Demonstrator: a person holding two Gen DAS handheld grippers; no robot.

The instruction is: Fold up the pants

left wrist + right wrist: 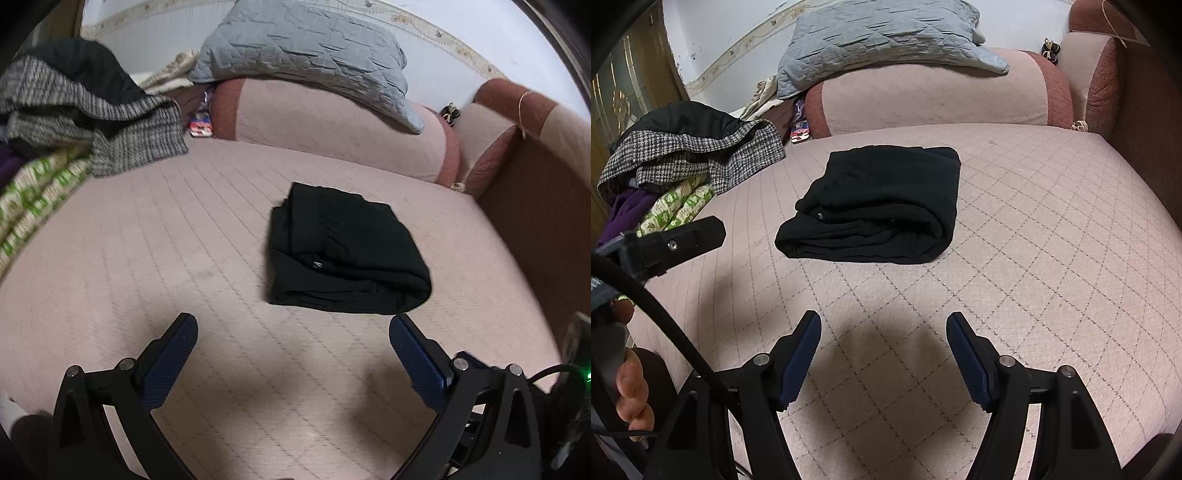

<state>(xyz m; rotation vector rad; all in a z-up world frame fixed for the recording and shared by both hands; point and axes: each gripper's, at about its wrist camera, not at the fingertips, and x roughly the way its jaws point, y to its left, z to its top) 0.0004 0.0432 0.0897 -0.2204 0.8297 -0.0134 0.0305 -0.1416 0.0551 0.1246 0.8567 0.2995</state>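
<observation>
Folded pants point(875, 206) amid bare bedspread point(1034, 258)

— What do the grippers look like?
— The left gripper point(293, 332) and the right gripper point(884, 332) have black frames, dark blue ribbed pads point(799, 360) and round silver screws point(1005, 360).
— Anything else?
— A black cable point(661, 325) and bare fingers point(629, 391) on a grey handle.
</observation>
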